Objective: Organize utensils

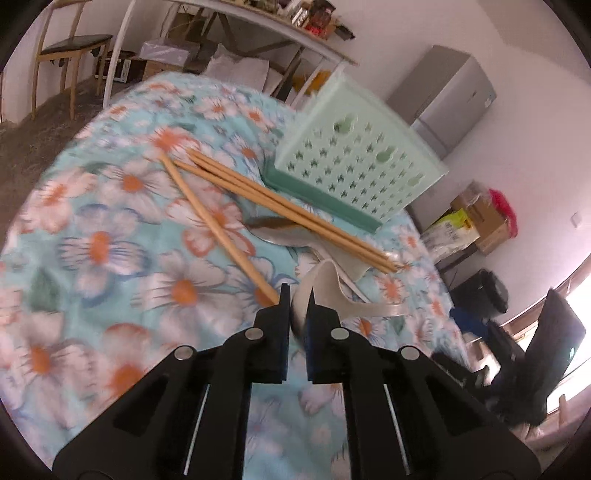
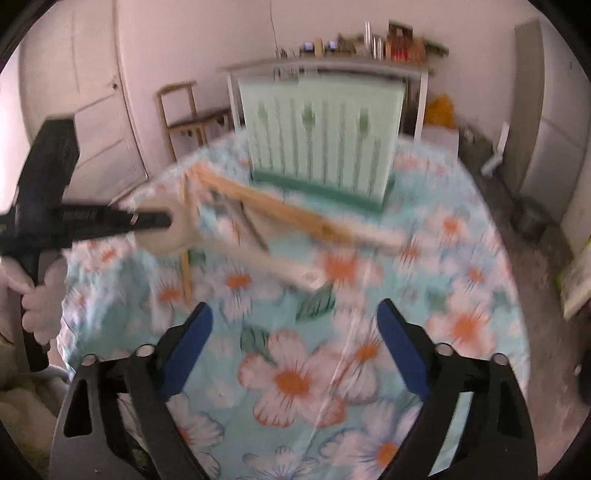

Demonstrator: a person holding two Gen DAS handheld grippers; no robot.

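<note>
— Jaws first: what do we have on our left gripper (image 1: 297, 295)?

— We have them pinching the bowl end of a white ceramic soup spoon (image 1: 332, 291), its handle running off to the right just above the floral turquoise cloth on the tabletop (image 1: 110, 240). Our right gripper (image 2: 295, 325) has its blue-padded jaws spread wide with only cloth between them.

— What do we see crowding the spoon?

— Three light wooden chopsticks (image 1: 288, 210) lie bundled across a metal spoon (image 1: 280, 230), and a fourth chopstick (image 1: 218, 225) lies apart, its tip touching our left jaw. Just behind them stands the pale green perforated plastic utensil holder (image 1: 362, 162) on its darker green base.

— And around the tabletop?

— We can see a wooden chair (image 1: 66, 48), a long white shelf table (image 1: 258, 26) loaded with clutter, a grey cabinet (image 1: 447, 96), and cardboard boxes (image 1: 480, 218) on the floor.

— Any writing we can read?

— From the right wrist view, white lettering runs along the left gripper's black body (image 2: 79, 214), but we find it too blurred to read.
</note>
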